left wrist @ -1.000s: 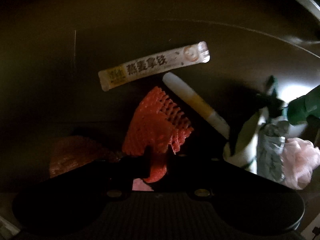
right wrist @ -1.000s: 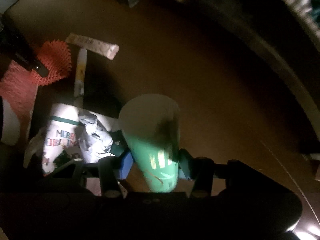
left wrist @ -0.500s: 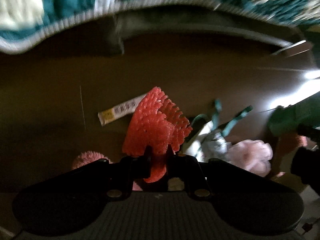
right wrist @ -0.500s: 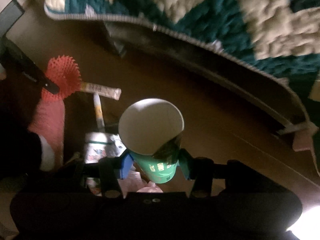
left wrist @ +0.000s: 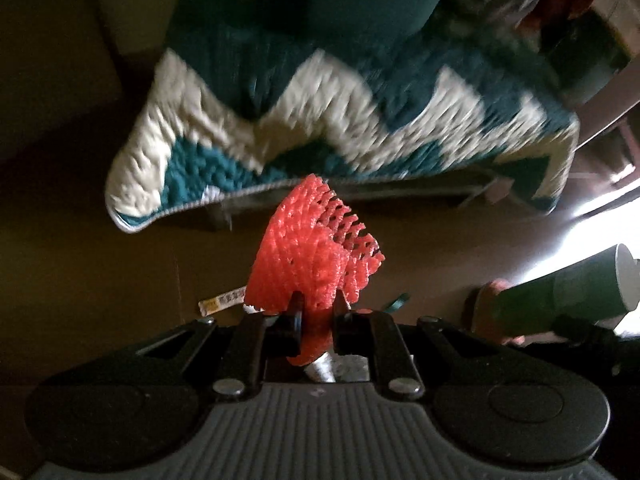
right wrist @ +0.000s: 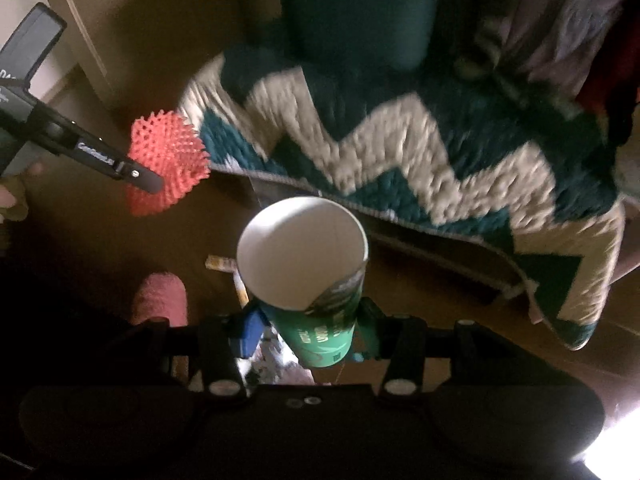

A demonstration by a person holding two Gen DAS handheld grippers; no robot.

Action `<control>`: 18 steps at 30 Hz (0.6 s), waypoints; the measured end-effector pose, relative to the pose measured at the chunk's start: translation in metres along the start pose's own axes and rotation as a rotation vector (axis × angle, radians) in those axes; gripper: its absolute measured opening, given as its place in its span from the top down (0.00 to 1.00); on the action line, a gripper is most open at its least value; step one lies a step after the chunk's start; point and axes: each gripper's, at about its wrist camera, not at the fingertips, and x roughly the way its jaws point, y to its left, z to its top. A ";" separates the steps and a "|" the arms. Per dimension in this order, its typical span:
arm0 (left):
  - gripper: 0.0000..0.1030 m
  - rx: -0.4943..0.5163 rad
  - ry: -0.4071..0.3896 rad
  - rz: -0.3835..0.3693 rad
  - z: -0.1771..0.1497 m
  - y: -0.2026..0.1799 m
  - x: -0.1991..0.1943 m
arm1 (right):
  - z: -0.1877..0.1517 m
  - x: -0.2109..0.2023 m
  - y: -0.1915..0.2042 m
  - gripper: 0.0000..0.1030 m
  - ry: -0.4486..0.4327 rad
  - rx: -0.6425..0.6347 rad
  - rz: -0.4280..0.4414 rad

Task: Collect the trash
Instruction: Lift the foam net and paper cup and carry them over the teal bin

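Note:
My left gripper is shut on a red foam net sleeve and holds it up off the brown floor. The sleeve also shows in the right wrist view, at the upper left, with the left gripper's finger across it. My right gripper is shut on a green paper cup, its white open mouth facing the camera. The cup also shows at the right edge of the left wrist view. A printed sachet lies on the floor below; its end shows in the right view.
A teal and white zigzag blanket hangs over a sofa edge ahead. A pink slipper is at the lower left of the right view. Crumpled wrappers lie under the cup. Bright light glares at the right.
Both grippers have lifted and tilted upward with their loads. The floor trash has dropped low in view, and the blanket now fills the upper half of both views.

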 end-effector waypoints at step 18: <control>0.88 0.005 -0.351 0.024 0.015 -0.068 -0.186 | 0.072 -0.168 0.019 0.53 -0.361 -0.017 -0.083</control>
